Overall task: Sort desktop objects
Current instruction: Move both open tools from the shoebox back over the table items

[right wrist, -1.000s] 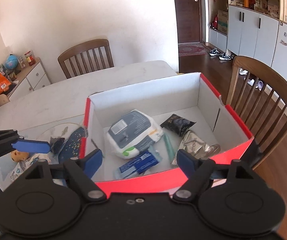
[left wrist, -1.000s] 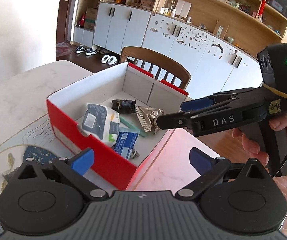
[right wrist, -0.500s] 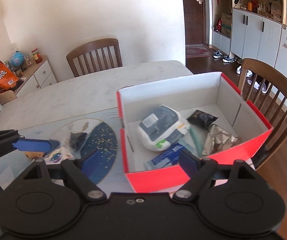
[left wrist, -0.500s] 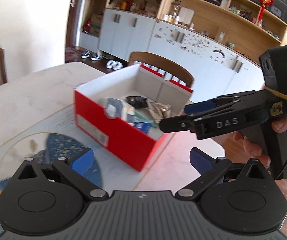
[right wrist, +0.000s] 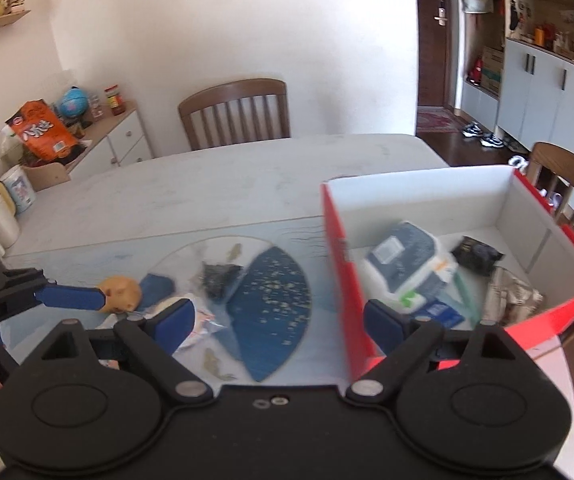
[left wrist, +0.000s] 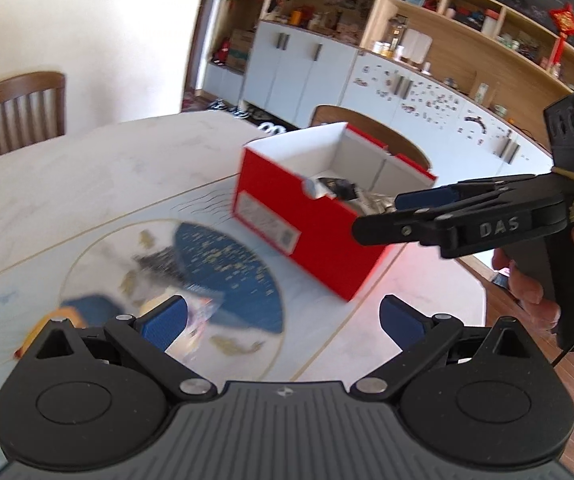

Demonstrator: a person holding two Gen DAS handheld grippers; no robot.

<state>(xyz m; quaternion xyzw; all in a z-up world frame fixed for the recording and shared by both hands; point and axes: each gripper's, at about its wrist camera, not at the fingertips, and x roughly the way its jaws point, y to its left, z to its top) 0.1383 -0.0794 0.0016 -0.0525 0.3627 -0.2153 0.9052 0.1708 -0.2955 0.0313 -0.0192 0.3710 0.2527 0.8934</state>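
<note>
Both tools are spread wide and carry nothing: the left tool (left wrist: 283, 322) hangs low over the loose items on the bench (right wrist: 223, 188), and the right tool (right wrist: 279, 320) hovers between those items and the red box (right wrist: 337, 248). What is left to sort lies on the round blue-and-white pattern of the bench, well apart from the box: a small dark packet (right wrist: 219, 278), a yellowish lumpy thing (right wrist: 121, 294) just beside the left tool's blue pad, and a clear crinkly wrapper (right wrist: 203, 320) close under the right tool's left finger. All look light. The packet and wrapper are probably thin film, soft and slippery, so a pinch on a crimped end or a fold should hold better than one on the flat face; the yellow lump looks soft or crumbly, so I would close on its middle gently. Motion blur hides what each truly is. In the box already lie a fat soft pack with a dark blue face and white label (right wrist: 403, 262), a dark packet (right wrist: 475, 254), a silvery crumpled pouch (right wrist: 507, 298) and a flat blue pack (right wrist: 439, 314). Readable writing is scarce: "DAS" stands on the right tool's side in the left view, and the box carries a white sticker (left wrist: 267, 224) too blurred to read.
</note>
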